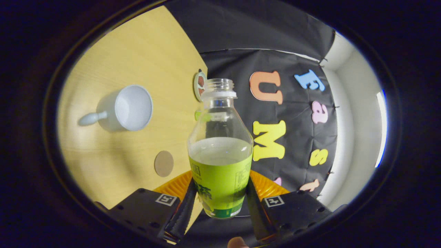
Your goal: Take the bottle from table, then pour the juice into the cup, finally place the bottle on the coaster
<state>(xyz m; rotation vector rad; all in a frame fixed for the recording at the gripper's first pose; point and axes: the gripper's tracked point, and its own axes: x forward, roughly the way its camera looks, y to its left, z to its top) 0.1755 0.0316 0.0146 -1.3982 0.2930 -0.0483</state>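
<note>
- Gripping the bottle (220,151) between both fingers, my gripper (220,203) has its jaws closed against the green label on either side of the lower body.
- I see the bottle uncapped, its open neck pointing away from the fingers, with pale juice filling it to just above the label.
- I see the view rolled, so the wooden table (137,62) stands to one side of the bottle.
- The white cup (132,107) sits on the table, well apart from the bottle, its handle pointing away from it.
- I make out a round brown coaster (163,163) lying flat on the table, between the cup and my fingers.
</note>
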